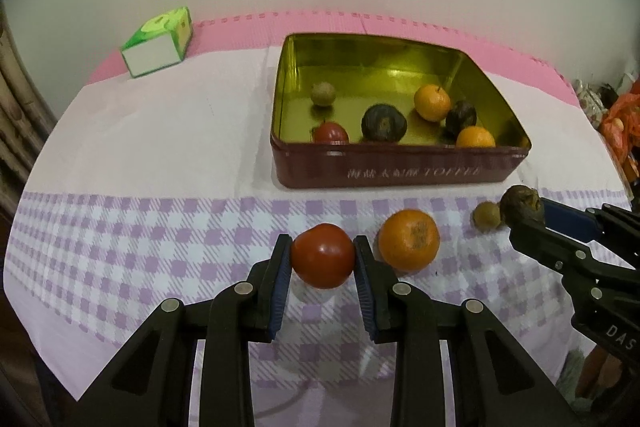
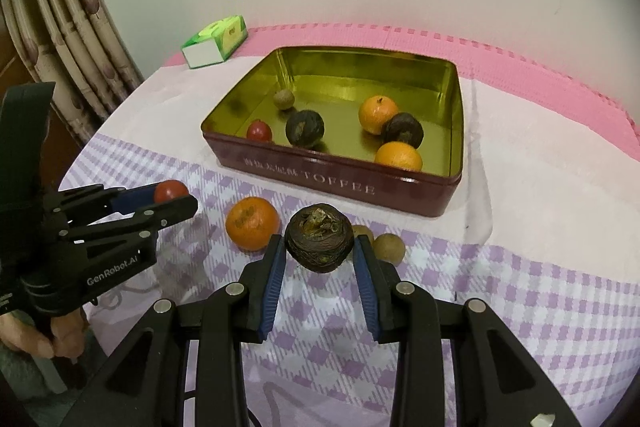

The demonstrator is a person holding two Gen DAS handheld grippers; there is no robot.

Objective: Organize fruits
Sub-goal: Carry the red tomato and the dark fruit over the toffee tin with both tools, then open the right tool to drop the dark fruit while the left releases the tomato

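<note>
My left gripper (image 1: 322, 255) is shut on a red tomato (image 1: 322, 254), held just above the checked cloth; the same tomato (image 2: 171, 191) shows in the right wrist view. My right gripper (image 2: 319, 247) is shut on a dark wrinkled fruit (image 2: 319, 241), also visible at the right edge (image 1: 522, 205) of the left wrist view. An orange (image 1: 409, 239) (image 2: 252, 229) lies on the cloth between the two grippers. Small brown fruits (image 2: 388, 247) (image 1: 486, 215) lie by the dark fruit. The maroon toffee tin (image 1: 400, 169) (image 2: 340, 183) beyond holds several fruits.
A green and white tissue box (image 1: 158, 43) (image 2: 216, 41) stands at the far left on the pink mat. A curtain (image 2: 68, 27) hangs left of the table. A hand (image 2: 60, 337) grips the left tool. Red and orange clutter (image 1: 618, 119) sits past the table's right edge.
</note>
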